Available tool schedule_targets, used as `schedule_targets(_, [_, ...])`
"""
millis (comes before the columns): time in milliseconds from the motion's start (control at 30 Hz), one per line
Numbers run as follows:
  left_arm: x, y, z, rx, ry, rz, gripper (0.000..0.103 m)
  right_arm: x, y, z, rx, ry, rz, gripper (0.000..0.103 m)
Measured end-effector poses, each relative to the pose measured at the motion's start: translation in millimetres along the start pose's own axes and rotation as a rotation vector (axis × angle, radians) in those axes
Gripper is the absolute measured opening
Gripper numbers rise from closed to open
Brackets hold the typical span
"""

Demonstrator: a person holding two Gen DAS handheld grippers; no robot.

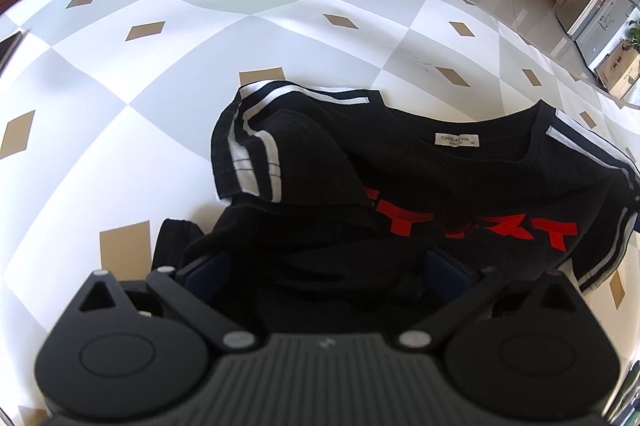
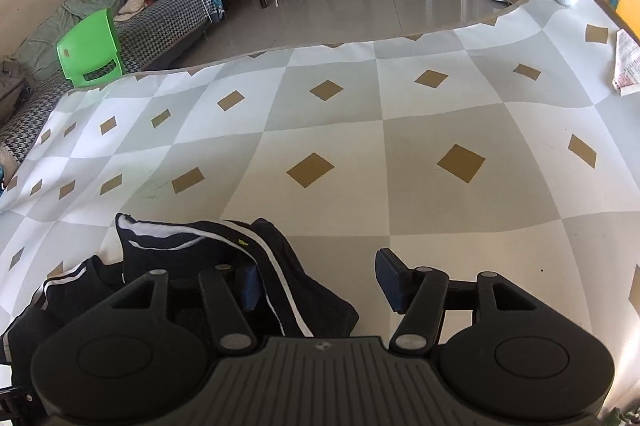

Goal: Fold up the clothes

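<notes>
Surface: checkered tablecloth (image 1: 280, 26) with tan diamonds, chairs beyond.
Left gripper (image 1: 326, 272): jaws wide apart, black fabric lying between the pads, not pinched.
T-shirt (image 1: 460, 186): just ahead of left gripper, rumpled, collar label up, sleeve folded inward.
Right gripper (image 2: 320, 282): jaws wide, striped sleeve (image 2: 272, 266) draped across its left pad, nothing clamped.

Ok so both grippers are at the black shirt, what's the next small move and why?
Probably close the left gripper on the bunched hem of the black T-shirt. Its jaws stand open around fabric, the left sleeve is already folded in, and the right gripper is also open, holding nothing.
</notes>
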State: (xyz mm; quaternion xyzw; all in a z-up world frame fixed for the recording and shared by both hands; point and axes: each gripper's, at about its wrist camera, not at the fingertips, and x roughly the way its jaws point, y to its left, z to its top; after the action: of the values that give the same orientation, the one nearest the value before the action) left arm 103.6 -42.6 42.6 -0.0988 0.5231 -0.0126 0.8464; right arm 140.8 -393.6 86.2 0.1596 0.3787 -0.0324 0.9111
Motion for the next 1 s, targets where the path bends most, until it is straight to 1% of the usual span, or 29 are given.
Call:
schedule_targets(133, [-1.2, -0.8, -0.4, 0.002, 0.002, 0.004, 0.103, -3.3, 2.9, -1.0, -0.021, -0.005, 0.006, 0.058])
schedule_targets(267, [-0.9, 2.1, 1.5, -0.007, 0.0, 0.002, 0.103, -9.1, 0.9, 1.1, 0.011, -0.01, 0.059, 0.058])
schedule_targets(400, [1.2, 4.3, 2.9, -0.023, -0.006, 0.017, 0.103, -12.2, -2.5, 1.6, -0.012, -0.008, 0.089, 0.058])
schedule_targets(500, [1.9, 4.9, 4.0, -0.035, -0.011, 0.025, 0.103, -13.4, -3.9, -0.4, -0.054, 0.013, 0.096, 0.058])
schedule_targets(767, [3.1, -0.1, 3.6, -0.062, -0.012, 0.035, 0.103, -8.7, 14.5, -23.4, -0.25, 0.13, 0.137, 0.059])
schedule_targets(867, [2.5, 3.5, 5.2, -0.074, -0.016, 0.035, 0.103, -3.4, 24.0, -33.8, -0.336, 0.149, 0.124, 0.059])
schedule_targets(1000, [4.8, 6.0, 7.1, -0.085, -0.021, 0.033, 0.103, 9.2, 31.6, -46.2, -0.419, 0.173, 0.077, 0.06])
